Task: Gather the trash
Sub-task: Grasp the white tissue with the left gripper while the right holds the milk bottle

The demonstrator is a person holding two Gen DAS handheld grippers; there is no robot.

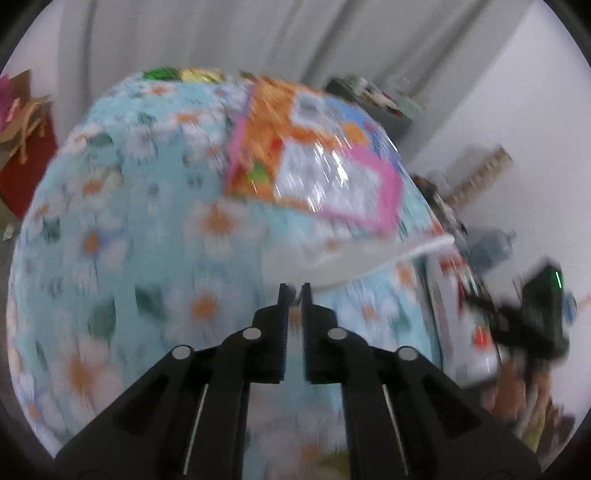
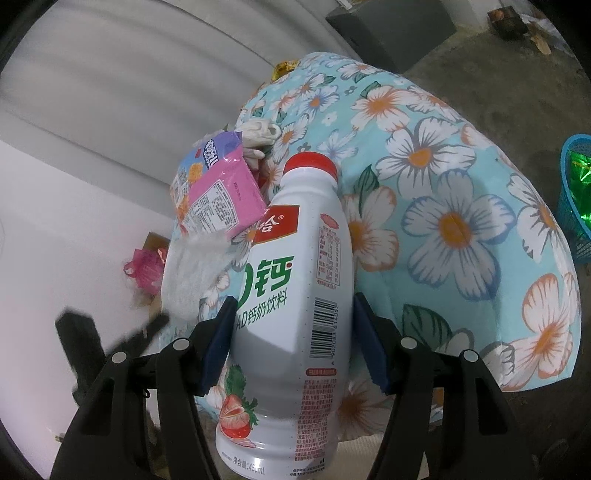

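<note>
A white drink bottle (image 2: 295,258) with a red cap is gripped in my right gripper (image 2: 294,301), a blue pad pressed on each side, above the flower-print tablecloth (image 2: 443,184). Behind it lie a pink and orange snack packet (image 2: 218,199), a white plastic sheet (image 2: 192,273) and a crumpled tissue (image 2: 258,133). The left wrist view is blurred. My left gripper (image 1: 294,291) has its jaws at a narrow slit, tips at the edge of the white sheet (image 1: 343,258), short of the snack packet (image 1: 314,158). Blur hides whether the sheet is pinched.
A blue basket (image 2: 576,199) with green foil inside stands on the floor to the right. Green (image 1: 162,72) and yellow wrappers (image 1: 203,74) lie at the table's far edge. A red paper bag (image 1: 22,147), a grey box (image 2: 391,29) and a pink bag (image 2: 146,266) sit around the table.
</note>
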